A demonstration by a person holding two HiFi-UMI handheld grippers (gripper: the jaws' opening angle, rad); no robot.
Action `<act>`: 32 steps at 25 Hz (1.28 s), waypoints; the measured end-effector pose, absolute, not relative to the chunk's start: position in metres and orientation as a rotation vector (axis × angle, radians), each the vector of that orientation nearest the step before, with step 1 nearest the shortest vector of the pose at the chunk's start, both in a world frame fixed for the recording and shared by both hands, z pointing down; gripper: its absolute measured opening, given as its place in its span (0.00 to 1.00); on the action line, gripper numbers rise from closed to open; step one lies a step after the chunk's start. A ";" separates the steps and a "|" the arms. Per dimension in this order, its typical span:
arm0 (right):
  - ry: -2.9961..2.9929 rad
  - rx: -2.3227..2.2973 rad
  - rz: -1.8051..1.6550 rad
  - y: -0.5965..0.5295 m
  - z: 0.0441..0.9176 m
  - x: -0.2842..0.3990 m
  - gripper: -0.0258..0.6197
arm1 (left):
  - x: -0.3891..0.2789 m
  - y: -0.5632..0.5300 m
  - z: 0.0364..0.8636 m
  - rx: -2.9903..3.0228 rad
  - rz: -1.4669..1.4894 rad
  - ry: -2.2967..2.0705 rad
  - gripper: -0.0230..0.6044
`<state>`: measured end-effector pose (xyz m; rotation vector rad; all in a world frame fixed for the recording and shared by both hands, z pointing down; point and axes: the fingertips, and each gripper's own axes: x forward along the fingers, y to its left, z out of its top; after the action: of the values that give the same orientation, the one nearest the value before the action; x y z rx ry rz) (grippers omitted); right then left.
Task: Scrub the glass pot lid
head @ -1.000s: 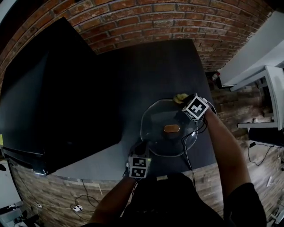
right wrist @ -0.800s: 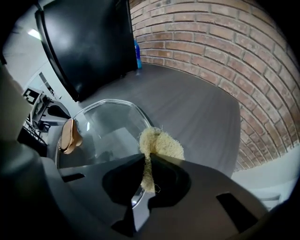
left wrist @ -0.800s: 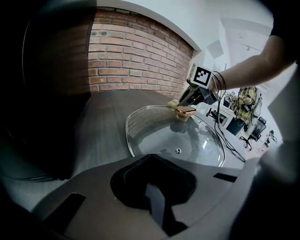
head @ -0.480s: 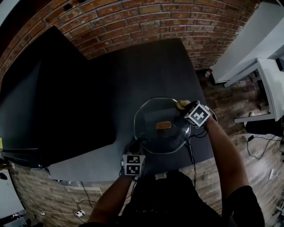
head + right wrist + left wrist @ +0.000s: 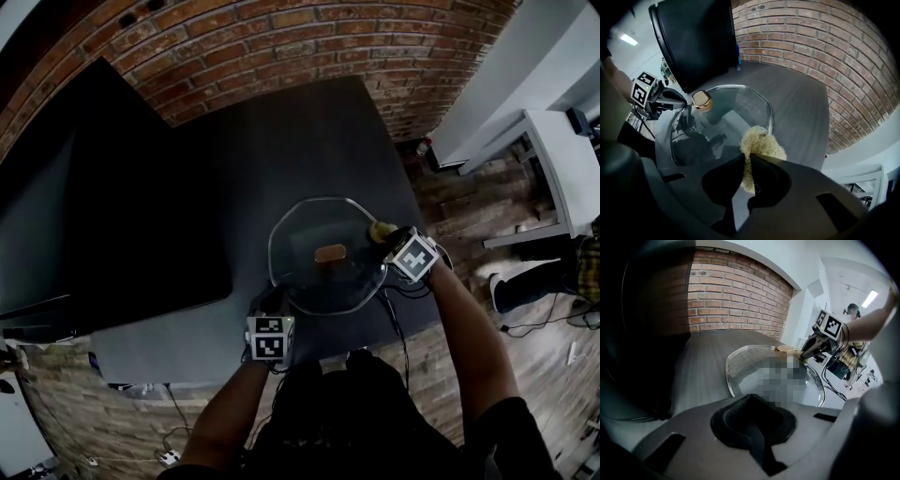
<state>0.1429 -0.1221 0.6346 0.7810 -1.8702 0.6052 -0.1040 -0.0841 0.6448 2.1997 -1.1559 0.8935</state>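
My right gripper [image 5: 746,159] is clamped tight on a pale, fibrous scrubber [image 5: 761,143], which presses the glass pot lid [image 5: 305,281] near its 3 o'clock rim. My left gripper [image 5: 751,401] is closed on the rim at 7 o'clock. The lid is clear with a tan knob [image 5: 330,253] at its centre, and it sits toward 5 o'clock on the dark table [image 5: 281,141].

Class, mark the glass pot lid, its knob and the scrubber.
glass pot lid [image 5: 305,279]: head view, bare glass beside the knob.
knob [image 5: 701,100]: right gripper view, its top.
scrubber [image 5: 761,144]: right gripper view, the fibre wad.
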 end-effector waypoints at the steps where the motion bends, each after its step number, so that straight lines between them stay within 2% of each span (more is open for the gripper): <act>1: -1.863 0.786 0.604 -0.116 0.632 0.143 0.10 | -0.104 -0.084 0.645 2.201 0.893 -1.157 0.09; 16: -1.829 0.891 0.660 -0.040 0.640 0.124 0.10 | -0.103 -0.083 0.642 2.234 0.922 -1.109 0.09; 32: -1.925 0.899 0.794 0.014 0.638 0.027 0.10 | -0.103 -0.083 0.643 2.272 0.914 -1.065 0.09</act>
<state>0.0269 0.0144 0.6378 0.8992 -1.9247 0.7942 -0.1033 -0.0834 0.6431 2.2722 -1.0646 0.9140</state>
